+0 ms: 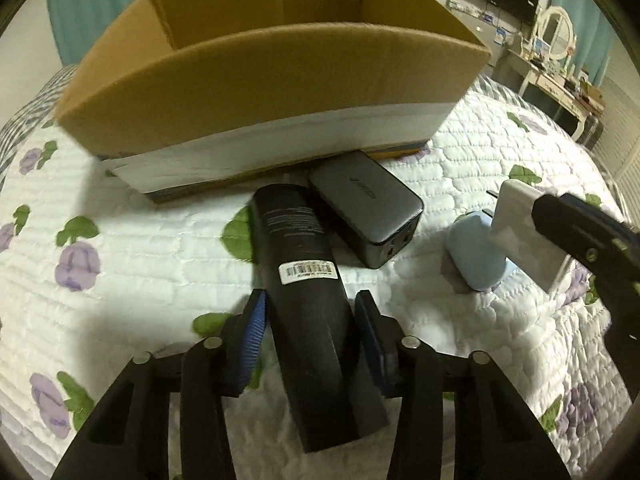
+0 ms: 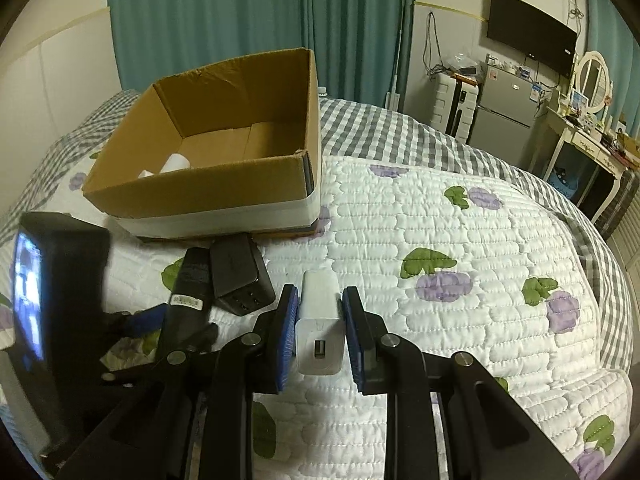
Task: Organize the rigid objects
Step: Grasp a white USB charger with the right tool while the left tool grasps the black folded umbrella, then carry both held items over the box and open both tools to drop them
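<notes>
Broadly, the job is loading loose items into the cardboard box [image 2: 224, 148], which stands open on the quilted bed [image 2: 440, 240] with something small and white already on its floor. Largest of what remains outside is the long black tube [image 1: 304, 280], lying on the quilt just in front of the box wall; the left gripper [image 1: 310, 332] straddles its near end, fingers apart, with a gap showing on the right side, so I judge it not yet gripped. Closing squarely across the tube's width, behind the barcode label, should keep it from swinging when lifted. Next to it, touching, lies the dark grey charger block [image 1: 366, 208], against the base of the box. Smaller is the white USB adapter [image 2: 320, 320], clamped between the right gripper [image 2: 320, 332] fingers; it needs raising clear of the box rim before release. A pale blue rounded object [image 1: 476, 252] sits nearby on the quilt
</notes>
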Demonstrator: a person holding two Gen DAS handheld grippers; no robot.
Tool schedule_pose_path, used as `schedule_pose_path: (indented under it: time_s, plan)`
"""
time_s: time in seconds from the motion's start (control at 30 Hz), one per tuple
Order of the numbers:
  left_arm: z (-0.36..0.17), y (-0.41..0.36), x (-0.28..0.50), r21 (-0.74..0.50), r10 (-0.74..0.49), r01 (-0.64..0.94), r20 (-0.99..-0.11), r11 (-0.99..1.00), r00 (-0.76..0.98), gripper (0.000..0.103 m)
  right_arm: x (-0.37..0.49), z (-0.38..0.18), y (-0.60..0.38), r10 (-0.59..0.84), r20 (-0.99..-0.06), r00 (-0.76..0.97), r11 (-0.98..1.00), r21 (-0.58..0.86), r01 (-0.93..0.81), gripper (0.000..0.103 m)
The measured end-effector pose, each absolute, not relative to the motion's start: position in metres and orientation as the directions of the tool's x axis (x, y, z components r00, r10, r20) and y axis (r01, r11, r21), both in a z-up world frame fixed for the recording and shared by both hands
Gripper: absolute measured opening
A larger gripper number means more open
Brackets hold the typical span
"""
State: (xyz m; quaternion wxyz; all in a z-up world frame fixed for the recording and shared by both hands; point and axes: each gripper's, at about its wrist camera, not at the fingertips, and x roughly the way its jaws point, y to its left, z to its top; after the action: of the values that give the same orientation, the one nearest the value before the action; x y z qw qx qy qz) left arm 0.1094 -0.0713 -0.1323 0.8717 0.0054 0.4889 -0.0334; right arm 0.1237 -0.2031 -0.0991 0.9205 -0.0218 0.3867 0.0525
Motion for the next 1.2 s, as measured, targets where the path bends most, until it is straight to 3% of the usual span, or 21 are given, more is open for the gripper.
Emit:
schedule_pose_path:
  time_s: [0.2, 0.63, 0.7, 0.87, 1.2]
  plan:
    - [-0.121, -0.053, 0.097, -0.037, -0.056, 0.046, -0.840, 0.998, 0.539, 0.040, 0.128, -0.116, -0.201, 0.057, -0.754, 0.655, 0.994, -0.018, -0.108, 0.023]
    - [-0.101, -0.060, 0.093, -0.013, -0.043, 0.055, -0.808, 0.998, 0.588, 0.035, 0.120, -0.102, -0.195, 0.059, -0.726, 0.685, 0.993, -0.031, -0.118, 0.022]
    - [-0.099, -0.060, 0.092, -0.013, -0.043, 0.054, -0.803, 0.998, 0.594, 0.027, 0.119, -0.099, -0.195, 0.061, -0.719, 0.693, 0.993, -0.030, -0.118, 0.022]
    - [-0.094, -0.060, 0.089, -0.013, -0.046, 0.058, -0.802, 0.998, 0.596, 0.021, 0.116, -0.091, -0.192, 0.063, -0.705, 0.707, 0.992, -0.032, -0.120, 0.022]
    - [-0.068, -0.056, 0.076, -0.019, -0.051, 0.057, -0.761, 0.998, 0.647, 0.020, 0.110, -0.071, -0.184, 0.076, -0.672, 0.736, 0.990, -0.037, -0.136, 0.022]
